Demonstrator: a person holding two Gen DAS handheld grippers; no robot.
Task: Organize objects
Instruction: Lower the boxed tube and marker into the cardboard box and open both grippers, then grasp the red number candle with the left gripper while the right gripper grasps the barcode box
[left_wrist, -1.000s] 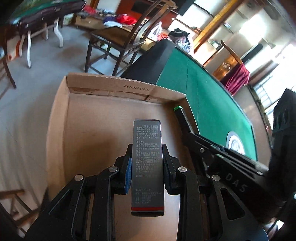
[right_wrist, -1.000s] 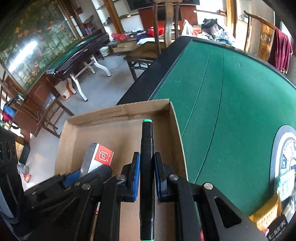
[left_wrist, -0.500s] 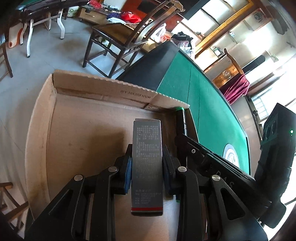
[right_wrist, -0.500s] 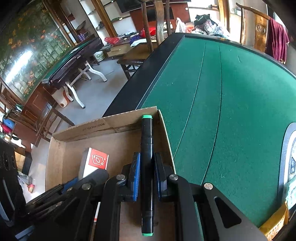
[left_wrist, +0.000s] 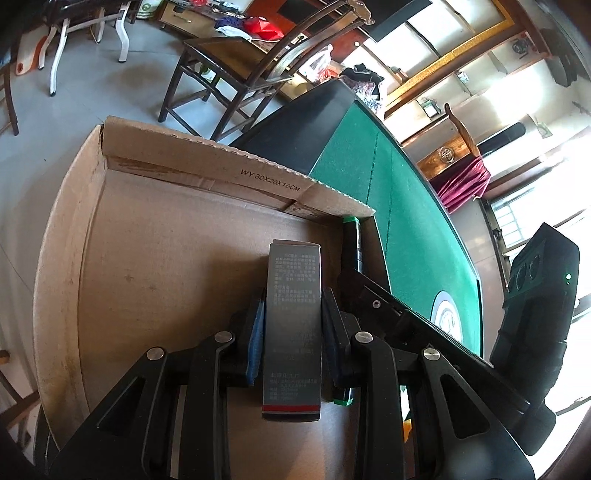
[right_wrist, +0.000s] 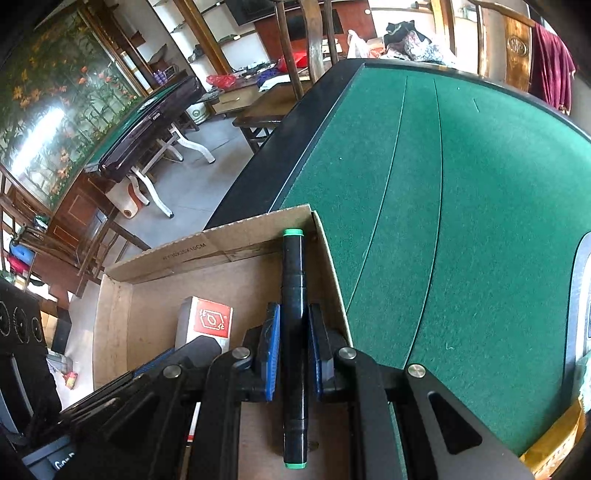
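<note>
A shallow cardboard box (left_wrist: 155, 236) sits at the edge of a green felt table (right_wrist: 461, 206). My left gripper (left_wrist: 293, 325) is shut on a slim grey carton (left_wrist: 293, 317), held low inside the box. My right gripper (right_wrist: 293, 332) has its blue pads a little apart from a black marker with green caps (right_wrist: 293, 295), which lies along the box's right wall (right_wrist: 332, 273) on the floor of the box. The marker shows in the left wrist view (left_wrist: 351, 236). The carton's red and white end shows in the right wrist view (right_wrist: 208, 321).
The box (right_wrist: 122, 332) overhangs the table's dark rim (right_wrist: 266, 155). A wooden chair (left_wrist: 236, 70) stands beyond it on the grey floor. A yellow object (right_wrist: 554, 439) lies at the lower right on the felt. Another green table (right_wrist: 140, 122) stands farther off.
Both grippers moved forward and down into the box. The marker reached the box's far right corner and the right jaws opened slightly off it. The left grip is unchanged.
</note>
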